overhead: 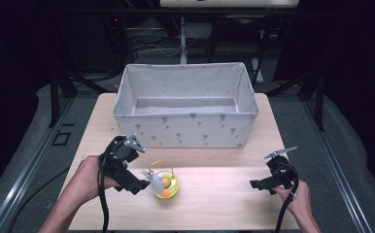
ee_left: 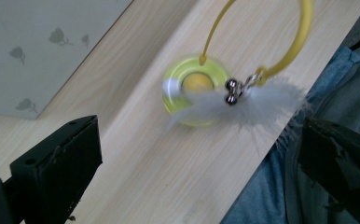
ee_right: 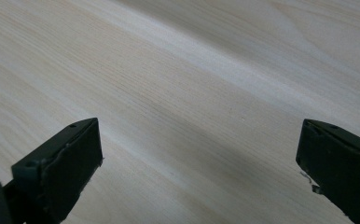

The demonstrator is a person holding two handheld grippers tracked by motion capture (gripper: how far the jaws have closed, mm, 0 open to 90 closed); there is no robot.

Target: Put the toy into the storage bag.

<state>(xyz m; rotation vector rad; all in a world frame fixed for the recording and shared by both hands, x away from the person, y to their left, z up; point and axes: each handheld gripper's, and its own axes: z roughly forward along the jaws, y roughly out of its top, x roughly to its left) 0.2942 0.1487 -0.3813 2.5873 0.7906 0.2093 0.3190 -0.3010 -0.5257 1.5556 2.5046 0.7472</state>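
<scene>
Both my left gripper (overhead: pixel 144 184) and right gripper (overhead: pixel 256 184) stand with jaws apart and empty, the yellow toy (overhead: pixel 165 185) lies on the table (overhead: pixel 214 204) just before the bin (overhead: pixel 185 104), and nothing looks binned yet.
</scene>
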